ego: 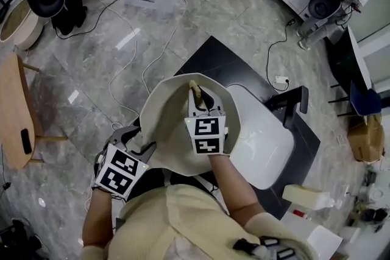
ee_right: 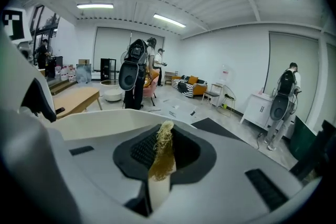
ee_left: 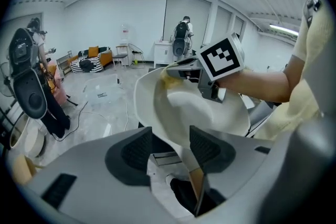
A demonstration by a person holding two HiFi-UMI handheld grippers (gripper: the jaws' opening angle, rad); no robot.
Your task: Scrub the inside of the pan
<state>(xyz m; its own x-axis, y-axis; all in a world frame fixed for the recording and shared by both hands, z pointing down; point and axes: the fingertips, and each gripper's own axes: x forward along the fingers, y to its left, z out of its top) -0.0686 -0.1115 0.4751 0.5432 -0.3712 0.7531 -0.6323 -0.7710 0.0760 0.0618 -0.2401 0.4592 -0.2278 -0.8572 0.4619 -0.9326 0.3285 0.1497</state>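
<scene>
The pan point(ego: 161, 119) looks matt and smooth, the brush point(ee_right: 160, 157) coarse and fibrous, the floor point(ego: 91, 76) glossy stone

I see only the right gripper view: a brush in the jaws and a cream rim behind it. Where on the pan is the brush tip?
Observer: The left gripper view shows the brush bristles at the inner wall of the pan, near its far rim.
Operator: And on the left side?
Observer: The handle lies between the jaws of the left gripper, beside one pad, with a gap at the other.
Operator: What is under the pan?
Observer: The head view shows a black surface with a white board on it.
</scene>
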